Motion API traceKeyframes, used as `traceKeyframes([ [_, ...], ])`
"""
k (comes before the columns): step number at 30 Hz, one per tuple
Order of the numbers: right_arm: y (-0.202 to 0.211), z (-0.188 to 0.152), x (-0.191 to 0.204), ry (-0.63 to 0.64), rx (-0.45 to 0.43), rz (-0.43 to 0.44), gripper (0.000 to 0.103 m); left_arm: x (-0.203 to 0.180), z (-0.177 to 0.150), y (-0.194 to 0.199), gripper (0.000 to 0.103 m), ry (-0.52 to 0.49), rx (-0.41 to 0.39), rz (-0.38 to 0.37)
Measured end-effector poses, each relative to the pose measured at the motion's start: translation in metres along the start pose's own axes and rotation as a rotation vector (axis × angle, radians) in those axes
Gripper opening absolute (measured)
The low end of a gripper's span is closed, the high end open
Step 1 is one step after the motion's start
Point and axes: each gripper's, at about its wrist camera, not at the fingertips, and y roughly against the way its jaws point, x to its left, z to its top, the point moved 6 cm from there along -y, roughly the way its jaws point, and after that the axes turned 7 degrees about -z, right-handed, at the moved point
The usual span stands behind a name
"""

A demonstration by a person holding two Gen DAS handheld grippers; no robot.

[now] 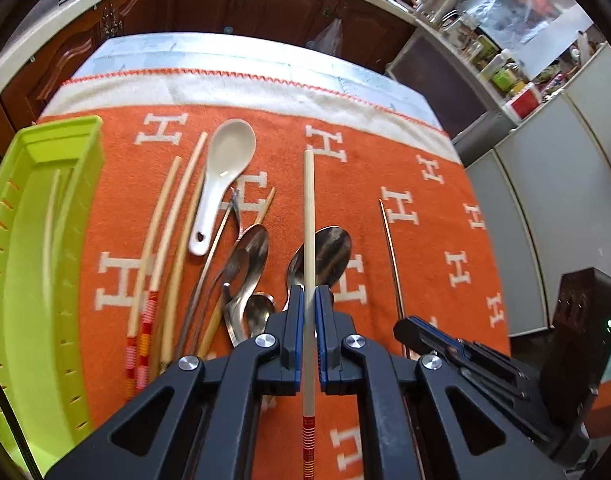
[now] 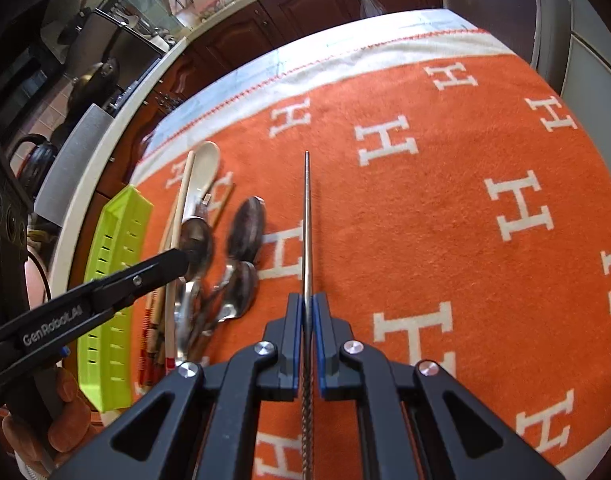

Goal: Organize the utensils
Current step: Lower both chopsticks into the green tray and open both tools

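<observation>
— Left wrist view first?
— Left gripper (image 1: 309, 300) clamped on a pale wooden chopstick (image 1: 309, 216) with a red-striped butt end, held lengthwise between the blue pads, tip pointing away over the orange blanket (image 1: 385, 168).
— And lying on the blanket?
— White ceramic soup spoon (image 1: 224, 172) further out, bowl up. Loose wooden chopsticks (image 1: 173, 216) to its left. Several metal spoons (image 1: 325, 254) bunched just ahead of the fingers. Lime-green slotted tray (image 1: 45, 184) along the left edge, one pale chopstick (image 1: 49, 232) inside it. Thin metal chopstick (image 1: 391, 256) off to the right, running into the right gripper (image 1: 409, 330).
— Right wrist view?
— Right gripper (image 2: 308, 304) pinched shut on that metal chopstick (image 2: 308, 216), twisted shank between the pads, point aimed away, above the blanket (image 2: 445, 200). Left gripper (image 2: 177, 260) reaching in from the left over the spoon pile (image 2: 241, 264). Green tray (image 2: 113, 264) at the blanket's left edge, ceramic spoon (image 2: 205, 164) beyond the pile.
</observation>
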Motion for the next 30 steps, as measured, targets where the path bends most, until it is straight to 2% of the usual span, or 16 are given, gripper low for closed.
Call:
traceKeyframes([
  [3,0.015,0.000,0.017,0.028,-0.013,0.037,0.005,0.002,-0.001,0.035,0.003,-0.016,-0.032,-0.006],
  [7,0.032,0.001,0.050,0.081,-0.027,0.090,0.005,0.015,0.001,0.086,0.003,-0.043,-0.101,0.035],
  [11,0.043,0.001,0.094,0.139,-0.020,0.151,0.005,0.046,0.007,0.130,0.003,-0.041,-0.174,0.129],
  [14,0.046,0.002,0.132,0.190,-0.013,0.191,0.005,0.075,0.012,0.147,0.003,-0.027,-0.198,0.211],
  [20,0.037,-0.002,0.200,0.238,-0.005,0.238,0.006,0.139,0.013,0.150,0.003,0.035,-0.201,0.337],
  [23,0.018,-0.005,0.224,0.226,0.034,0.254,0.006,0.163,0.010,0.142,0.003,0.068,-0.190,0.359],
  [30,-0.015,-0.008,0.245,0.191,0.072,0.240,0.006,0.195,0.007,0.120,0.003,0.106,-0.168,0.375],
])
